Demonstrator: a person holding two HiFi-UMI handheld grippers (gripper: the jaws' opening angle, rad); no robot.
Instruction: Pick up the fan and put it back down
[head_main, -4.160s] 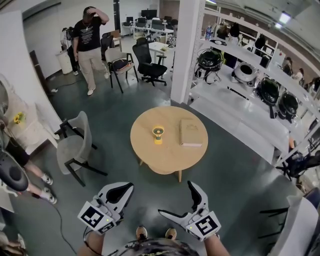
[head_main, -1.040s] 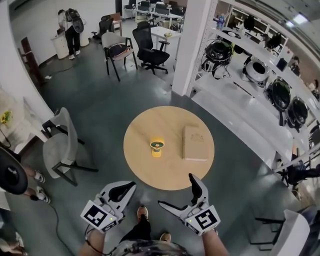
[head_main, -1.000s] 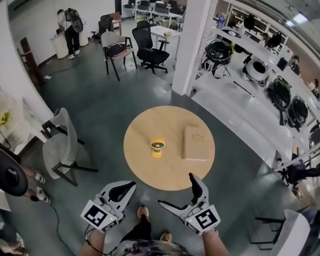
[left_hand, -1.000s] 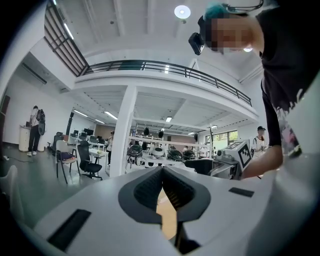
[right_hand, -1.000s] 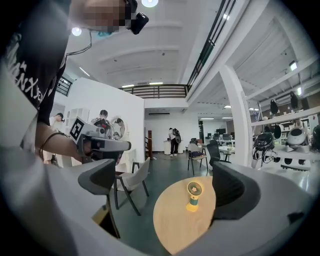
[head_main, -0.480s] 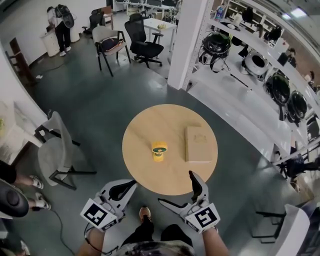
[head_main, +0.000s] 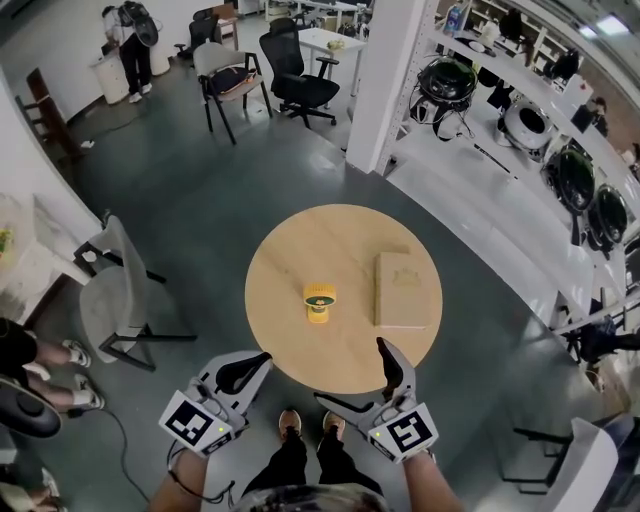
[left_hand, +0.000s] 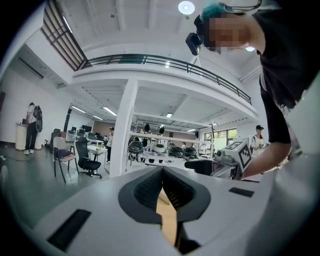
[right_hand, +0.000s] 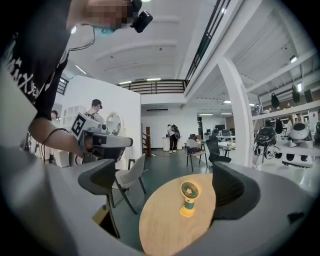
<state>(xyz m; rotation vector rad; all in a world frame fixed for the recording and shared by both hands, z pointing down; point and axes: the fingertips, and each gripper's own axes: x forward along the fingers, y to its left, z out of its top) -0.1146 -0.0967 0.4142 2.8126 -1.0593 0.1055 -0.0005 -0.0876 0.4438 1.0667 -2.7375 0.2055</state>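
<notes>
In the head view, a round light-wooden worktop (head_main: 290, 250) is seen on a dark grey floor (head_main: 200, 200). A small yellow-and-green fan on a stand (head_main: 320, 301) is stood upright near the middle of the worktop. A flat tan rectangular book (head_main: 406, 290) is laid to the right of the fan, near it but apart. The left gripper (head_main: 258, 360) and the right gripper (head_main: 352, 374) are held at the worktop's near edge, both well short of the fan. A grey shell chair (head_main: 108, 302) is placed to the left of the worktop, and a white square pillar (head_main: 385, 80) is seen beyond it.

In the left gripper view, the two dark jaws are pressed together along their ribbed faces, and nothing is held between them. A sliver of the wooden worktop is seen below the closed jaws.

In the right gripper view, the jaws are spread wide and nothing is pinched. The fan is framed between them but stands farther out on the worktop, untouched by either jaw, its round grille turned toward the camera. The left gripper is seen at the left of this view.
</notes>
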